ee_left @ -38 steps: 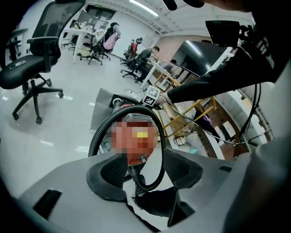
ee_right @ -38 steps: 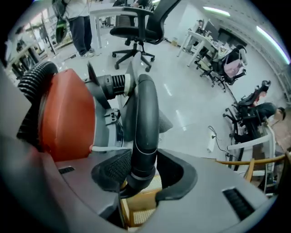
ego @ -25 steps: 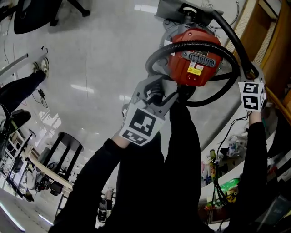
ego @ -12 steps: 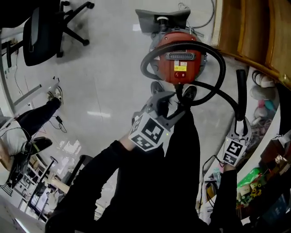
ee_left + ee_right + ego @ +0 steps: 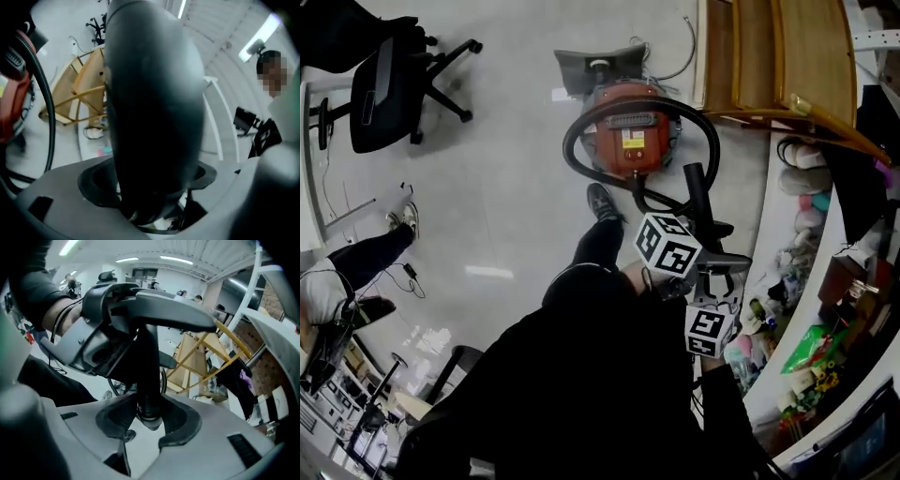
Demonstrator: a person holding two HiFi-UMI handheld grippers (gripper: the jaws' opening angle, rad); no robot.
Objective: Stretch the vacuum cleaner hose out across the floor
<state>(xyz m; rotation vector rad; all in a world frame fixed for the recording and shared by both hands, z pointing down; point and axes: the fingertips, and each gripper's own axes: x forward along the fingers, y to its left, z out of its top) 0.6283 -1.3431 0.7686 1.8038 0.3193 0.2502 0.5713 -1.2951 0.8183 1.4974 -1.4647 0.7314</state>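
My right gripper [image 5: 149, 420] holds the stiff black end of the hose [image 5: 149, 376] tightly in its jaws. My left gripper [image 5: 150, 187] has just been opening its jaws, and they stand wide around the same end. The rest of the hose loops around the red vacuum cleaner [image 5: 623, 141] on the floor [image 5: 506, 187].

- The clothing [image 5: 581, 403] is black all over — a long-sleeved top and trousers alike.
- One sleeve [image 5: 30, 284] is dark and ends at the wrist.
- The trouser leg [image 5: 598, 242] is black and ends in a dark shoe [image 5: 602, 201].
- The right claw [image 5: 150, 420] has a pale grey shell, two black hollowed pads [image 5: 180, 425] and small dark ribbed slots on either side.
- Its marker cube [image 5: 710, 330] has white faces with black square patterns.
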